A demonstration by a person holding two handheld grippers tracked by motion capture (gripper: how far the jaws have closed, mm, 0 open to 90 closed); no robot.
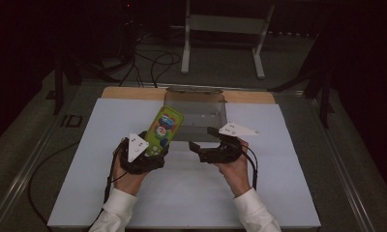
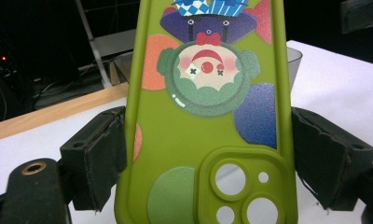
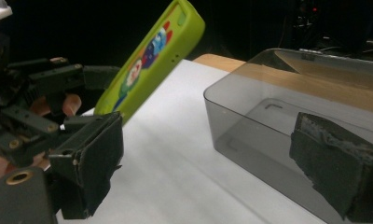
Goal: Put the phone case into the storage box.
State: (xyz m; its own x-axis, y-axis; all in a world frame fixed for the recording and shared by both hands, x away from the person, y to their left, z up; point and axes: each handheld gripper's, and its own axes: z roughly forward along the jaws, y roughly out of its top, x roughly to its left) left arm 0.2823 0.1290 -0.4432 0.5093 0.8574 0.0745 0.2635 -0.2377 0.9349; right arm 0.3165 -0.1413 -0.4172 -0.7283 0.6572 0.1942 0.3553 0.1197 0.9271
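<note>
Green clown-printed phone case [image 2: 208, 126] sits clamped in left hand-held gripper [image 1: 150, 147].

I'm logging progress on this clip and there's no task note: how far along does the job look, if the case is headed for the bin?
Done: the green phone case is off the table, gripped by its edges near the camera cutout in the left gripper. In hand: it is held tilted, short of the clear bin. Left: the bin looks empty, so placing it remains, if that is the goal. The right gripper is open and holds nothing.
</note>
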